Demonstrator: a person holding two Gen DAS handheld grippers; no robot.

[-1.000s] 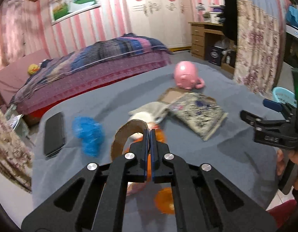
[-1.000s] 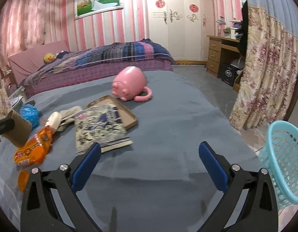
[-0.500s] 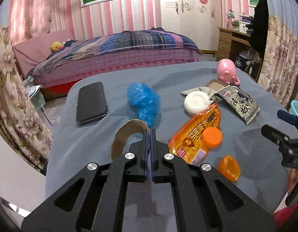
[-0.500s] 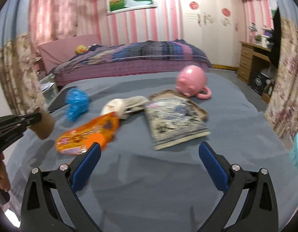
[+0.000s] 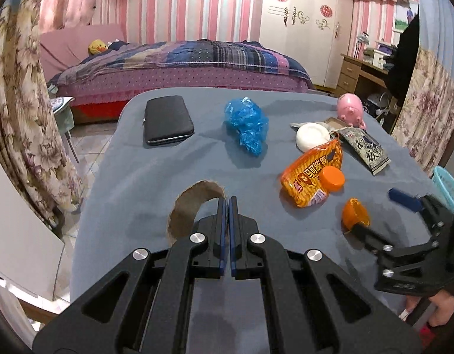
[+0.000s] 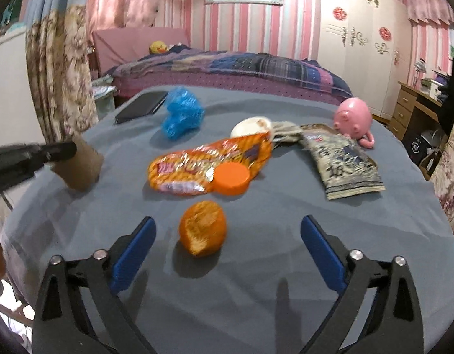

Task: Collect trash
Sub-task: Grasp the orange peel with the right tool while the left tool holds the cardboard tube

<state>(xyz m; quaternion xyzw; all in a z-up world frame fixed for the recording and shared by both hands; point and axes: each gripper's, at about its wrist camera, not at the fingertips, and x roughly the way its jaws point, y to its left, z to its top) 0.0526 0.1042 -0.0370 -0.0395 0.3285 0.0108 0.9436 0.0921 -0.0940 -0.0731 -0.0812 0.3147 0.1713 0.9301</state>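
left wrist view: my left gripper (image 5: 228, 206) is clamped on a cardboard tube (image 5: 194, 203) at lower centre, its open end toward the lens. right wrist view: my right gripper (image 6: 228, 246) is spread wide around an orange peel (image 6: 202, 227) at lower centre; the orange snack bag (image 6: 209, 160) runs left-right above it. grey table cover (image 6: 285, 221), pink-striped bedroom, bed (image 6: 227, 67) behind.
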